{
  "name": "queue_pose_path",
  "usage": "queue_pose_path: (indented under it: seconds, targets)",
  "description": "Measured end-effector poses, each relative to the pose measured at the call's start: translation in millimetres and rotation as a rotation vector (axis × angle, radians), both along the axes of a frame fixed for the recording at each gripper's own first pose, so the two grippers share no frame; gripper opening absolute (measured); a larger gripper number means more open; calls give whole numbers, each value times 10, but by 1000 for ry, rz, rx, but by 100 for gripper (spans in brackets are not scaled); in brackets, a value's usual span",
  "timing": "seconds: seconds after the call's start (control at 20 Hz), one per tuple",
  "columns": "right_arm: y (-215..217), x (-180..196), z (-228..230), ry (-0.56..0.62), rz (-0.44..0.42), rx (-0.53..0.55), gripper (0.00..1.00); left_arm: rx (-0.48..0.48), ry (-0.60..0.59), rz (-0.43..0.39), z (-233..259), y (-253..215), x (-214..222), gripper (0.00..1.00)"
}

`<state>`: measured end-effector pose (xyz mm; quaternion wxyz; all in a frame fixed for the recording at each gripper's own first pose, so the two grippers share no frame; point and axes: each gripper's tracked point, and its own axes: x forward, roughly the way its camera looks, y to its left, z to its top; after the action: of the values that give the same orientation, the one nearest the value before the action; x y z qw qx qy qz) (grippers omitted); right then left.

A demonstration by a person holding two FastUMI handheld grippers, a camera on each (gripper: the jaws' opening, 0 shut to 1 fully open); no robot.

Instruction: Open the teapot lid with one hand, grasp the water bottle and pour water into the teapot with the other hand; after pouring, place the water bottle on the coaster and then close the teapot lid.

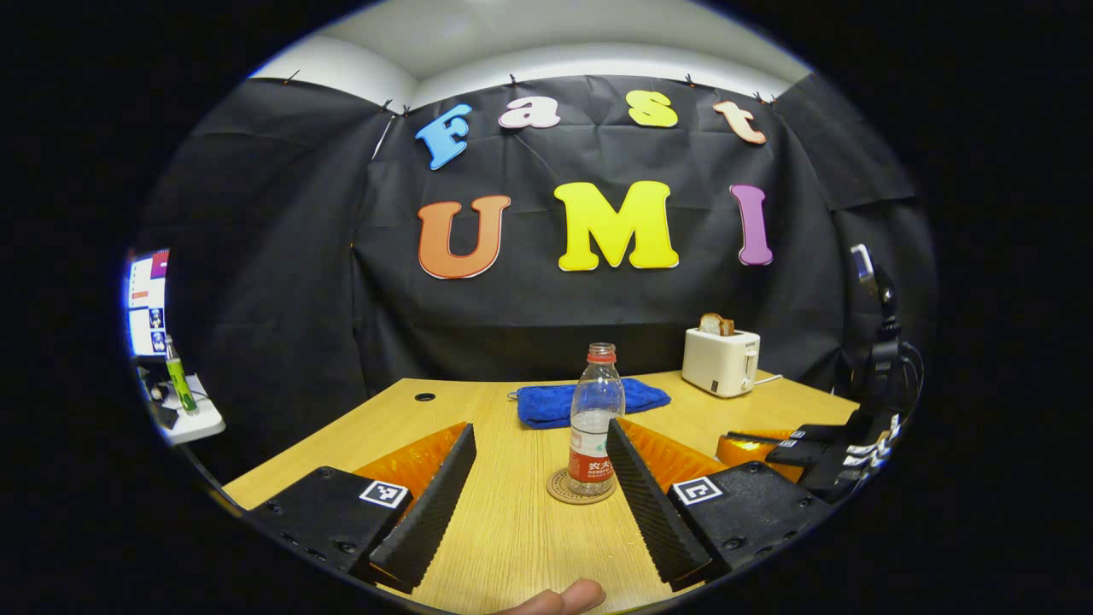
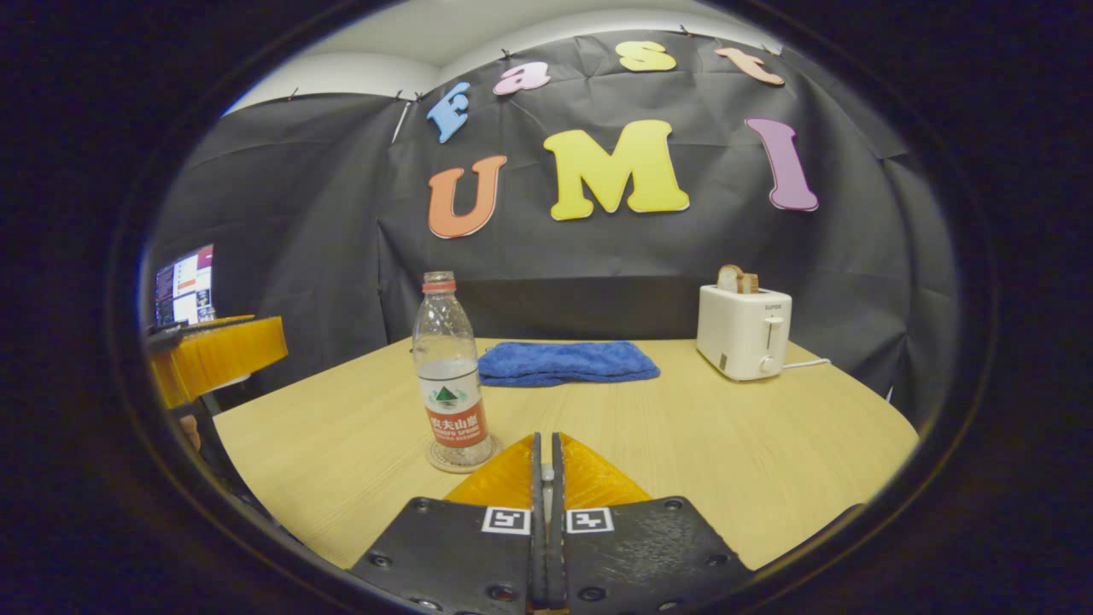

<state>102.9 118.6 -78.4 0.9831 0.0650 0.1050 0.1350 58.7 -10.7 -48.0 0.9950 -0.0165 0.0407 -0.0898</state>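
- L hand-held gripper (image 1: 538,461) is hovering low over the desk (image 1: 512,530) w/ fingers spread wide, holding nothing
- Water bottle (image 1: 594,420) is standing upright on the round coaster (image 1: 581,489), sitting between the L fingers but nearer the one on the view's right; not touching either as far as I can tell
- Bottle is showing no cap in left gripper view, red neck ring, roughly half full, red label low on the body
- A fingertip (image 1: 565,599) of the person is poking in at the bottom edge of left gripper view
- R hand-held gripper (image 2: 545,478) is sitting w/ fingers closed together, nothing between them, pointing across the desk (image 2: 726,453)
- In right gripper view the water bottle (image 2: 447,376) on its coaster (image 2: 461,459) is standing just ahead & to the view's left of the R fingertips, apart from them
- Blue towel (image 2: 567,362) is lying folded at the back of the desk, behind the bottle
- White toaster (image 2: 743,331) w/ bread slice in the slot is standing at the back, to the view's right of the towel
- Monitor (image 2: 183,285) is glowing at far left edge
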Motion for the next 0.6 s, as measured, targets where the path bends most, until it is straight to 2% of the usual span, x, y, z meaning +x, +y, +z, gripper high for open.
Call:
queue_pose_path:
  seconds: [0.1,0.2,0.6]
  targets:
    - [51,3,-26,-6,9,-17,0,-20,15,-13,-22,9,-7,96]
    - [98,5,-55,-6,17,-32,5,-9,14,-10,-19,57,11,96]
    - [172,73,-98,2,16,-32,4,-4,56,-26,-131,39,21,96]
